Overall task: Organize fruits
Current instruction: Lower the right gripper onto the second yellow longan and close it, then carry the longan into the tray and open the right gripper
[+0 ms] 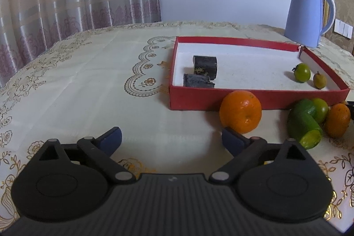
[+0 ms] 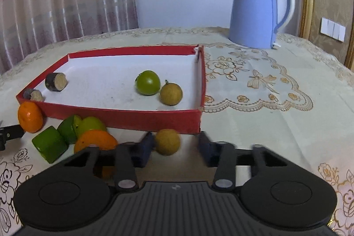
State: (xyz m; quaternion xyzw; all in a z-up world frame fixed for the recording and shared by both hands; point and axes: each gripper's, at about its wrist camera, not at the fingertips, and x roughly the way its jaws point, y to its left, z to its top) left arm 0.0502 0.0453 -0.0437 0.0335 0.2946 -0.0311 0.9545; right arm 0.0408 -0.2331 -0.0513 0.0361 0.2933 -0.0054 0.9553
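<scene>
On the cream tablecloth [image 2: 276, 125] a red tray [image 2: 124, 116] is set, with a blue kettle [image 2: 254, 10] behind it. Two dark cut pieces [image 1: 204, 64], a green fruit [image 2: 147, 85] and a small brown fruit [image 2: 171, 94] are seen inside the tray. Just before its front wall an orange [image 1: 240, 111], green cut pieces [image 1: 306, 125] and another orange [image 2: 95, 142] are grouped. The left gripper [image 1: 171, 138] is held wide apart, nothing between its fingers. A second brown fruit [image 2: 167, 141] lies between the right gripper's [image 2: 176, 150] blurred fingers, touched on one side, a gap on the other.
</scene>
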